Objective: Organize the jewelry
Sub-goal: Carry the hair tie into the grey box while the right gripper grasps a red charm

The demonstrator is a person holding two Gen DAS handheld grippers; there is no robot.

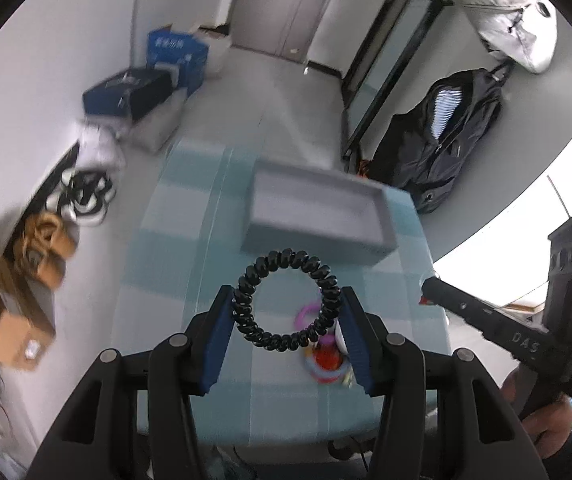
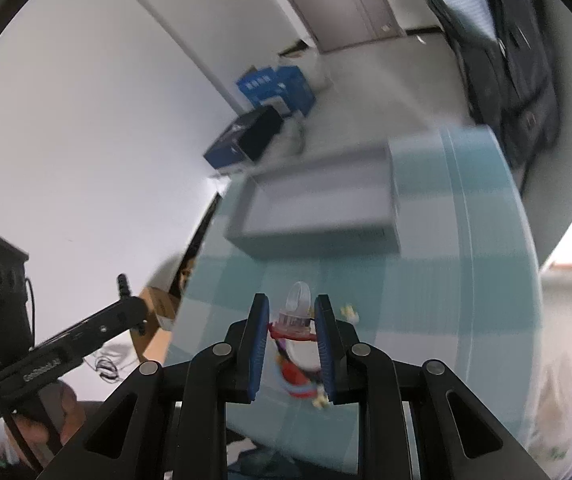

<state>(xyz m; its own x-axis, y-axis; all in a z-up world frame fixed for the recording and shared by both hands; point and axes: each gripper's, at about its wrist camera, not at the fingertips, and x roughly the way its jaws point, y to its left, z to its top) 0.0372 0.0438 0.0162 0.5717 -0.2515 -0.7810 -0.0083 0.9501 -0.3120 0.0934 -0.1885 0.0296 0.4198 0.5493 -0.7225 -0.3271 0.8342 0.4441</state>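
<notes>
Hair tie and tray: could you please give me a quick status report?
Left gripper shut on hair tie, above the table. Right gripper open over the trinket pile. Tray ahead, nothing in the way.

bright daylight, motion blur, fisheye warp

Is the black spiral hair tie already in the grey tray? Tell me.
No: the black spiral hair tie is held between the left tongs, short of the grey tray on the table.
</notes>
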